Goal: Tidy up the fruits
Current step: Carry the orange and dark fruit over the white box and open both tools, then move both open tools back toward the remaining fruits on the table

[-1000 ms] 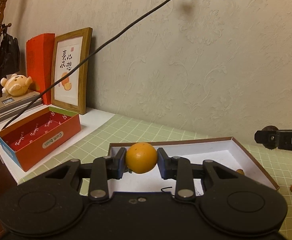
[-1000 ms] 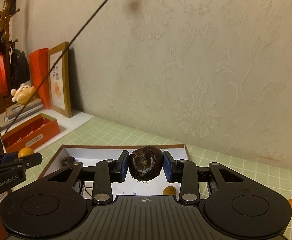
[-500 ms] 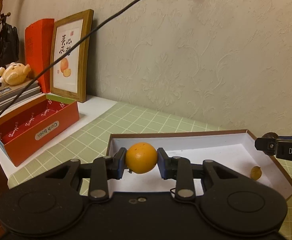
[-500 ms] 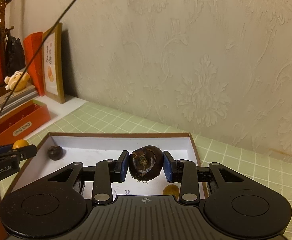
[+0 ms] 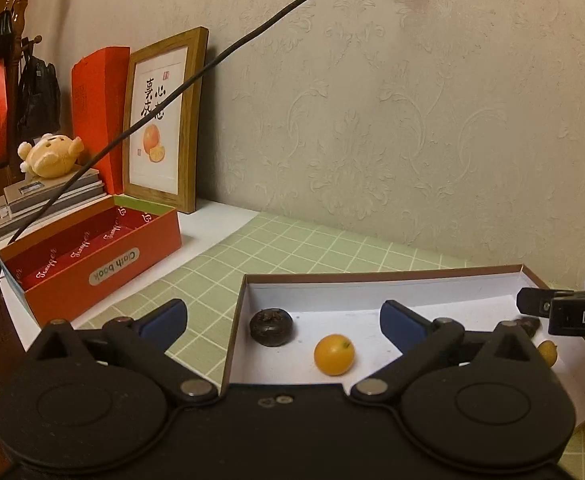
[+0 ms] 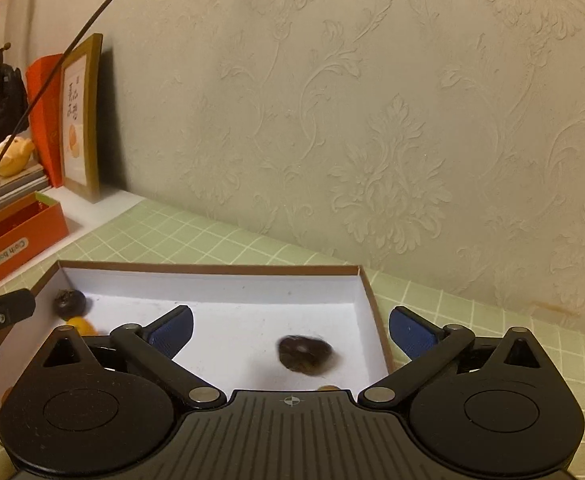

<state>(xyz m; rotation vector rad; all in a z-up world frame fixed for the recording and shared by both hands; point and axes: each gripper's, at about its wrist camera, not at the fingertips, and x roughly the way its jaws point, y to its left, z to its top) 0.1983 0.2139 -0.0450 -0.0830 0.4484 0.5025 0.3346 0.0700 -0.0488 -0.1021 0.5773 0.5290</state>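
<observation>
The left gripper (image 5: 282, 314) has just been opening and is holding nothing — the orange fruit (image 5: 333, 354) is lying in the white box (image 5: 372, 278). The right gripper (image 6: 290, 326) has just been opening too; its dark fruit (image 6: 306, 356) is lying in the box, blurred.

Ahead of the claw stands a pale wall (image 5: 412, 128) with embossed flower wallpaper, under warm dim light. Below the claw and ahead of it, a green checked mat (image 5: 292, 248) covers the table; to the left the white tabletop (image 5: 220, 220) is bare. Far to the left, 1 wooden picture frame (image 5: 164, 120) leans on the wall, with a red paper bag (image 5: 96, 112) beside it. Nearer stands an open red box (image 5: 92, 256). Behind it, a plush toy (image 5: 50, 156) lies on stacked books (image 5: 44, 196). A black cable (image 5: 212, 64) crosses diagonally overhead. A wooden coat rack (image 5: 12, 60) with bags stands at the far left.
</observation>
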